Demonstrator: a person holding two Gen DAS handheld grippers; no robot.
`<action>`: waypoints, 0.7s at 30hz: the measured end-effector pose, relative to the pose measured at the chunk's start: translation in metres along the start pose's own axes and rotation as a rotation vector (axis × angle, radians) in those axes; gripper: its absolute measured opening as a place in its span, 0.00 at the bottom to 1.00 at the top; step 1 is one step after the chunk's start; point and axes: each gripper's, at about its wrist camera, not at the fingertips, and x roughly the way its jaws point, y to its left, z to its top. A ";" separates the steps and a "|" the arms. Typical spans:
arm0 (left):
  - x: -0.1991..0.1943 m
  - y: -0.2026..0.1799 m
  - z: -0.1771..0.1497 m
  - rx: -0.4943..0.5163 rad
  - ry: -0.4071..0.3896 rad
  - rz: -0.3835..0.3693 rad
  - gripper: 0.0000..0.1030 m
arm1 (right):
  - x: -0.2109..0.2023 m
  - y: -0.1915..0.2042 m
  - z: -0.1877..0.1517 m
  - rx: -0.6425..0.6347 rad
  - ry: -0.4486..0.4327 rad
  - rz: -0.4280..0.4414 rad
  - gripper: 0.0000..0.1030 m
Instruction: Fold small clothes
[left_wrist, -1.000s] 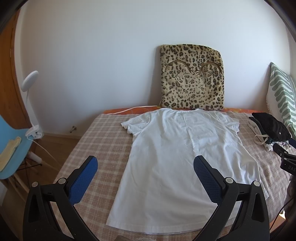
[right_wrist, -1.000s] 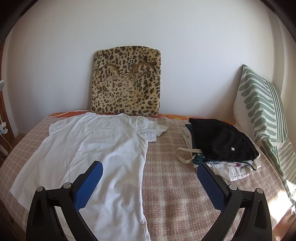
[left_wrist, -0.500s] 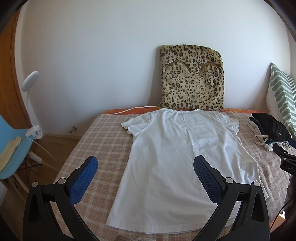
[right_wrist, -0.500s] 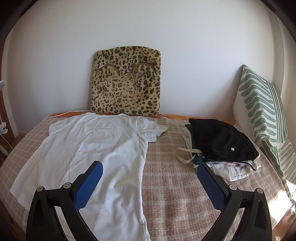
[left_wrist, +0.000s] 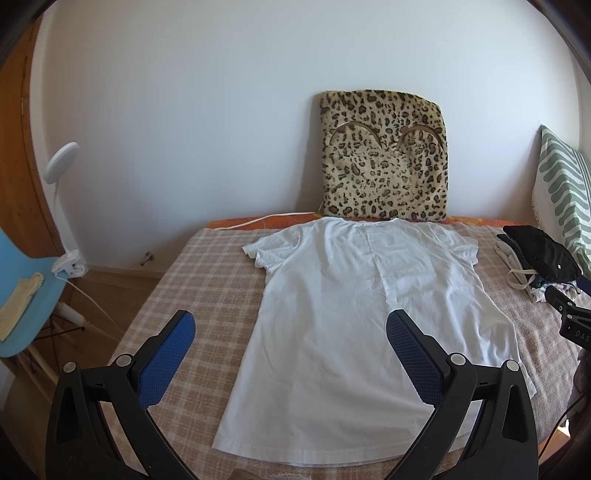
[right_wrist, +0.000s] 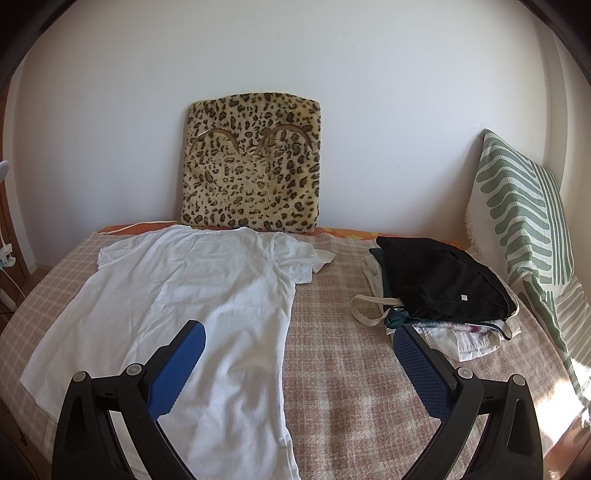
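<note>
A white T-shirt (left_wrist: 343, 314) lies spread flat on the checked bedspread (left_wrist: 207, 280), collar toward the wall, hem toward me. It also shows in the right wrist view (right_wrist: 192, 306). My left gripper (left_wrist: 291, 325) is open and empty, hovering above the hem end, straddling the shirt's left edge. My right gripper (right_wrist: 297, 334) is open and empty, above the shirt's right edge and the bare bedspread (right_wrist: 351, 369). A pile of other clothes (right_wrist: 439, 291), black on top, lies on the right of the bed.
A leopard-print cushion (left_wrist: 384, 158) leans on the wall behind the shirt. A green striped pillow (right_wrist: 524, 221) stands at the right. A blue chair (left_wrist: 26, 295) and a white lamp (left_wrist: 61, 166) stand left of the bed. The right gripper's body (left_wrist: 569, 317) shows at the right edge.
</note>
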 end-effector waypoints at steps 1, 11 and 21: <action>0.000 0.000 0.001 0.000 0.001 0.000 1.00 | 0.000 0.000 0.000 0.001 0.000 0.001 1.00; 0.000 0.000 0.000 0.000 -0.001 0.000 1.00 | 0.000 0.000 0.000 0.001 -0.001 0.001 1.00; -0.001 0.000 0.001 0.001 0.000 0.000 1.00 | 0.001 0.000 0.001 0.000 -0.003 -0.001 1.00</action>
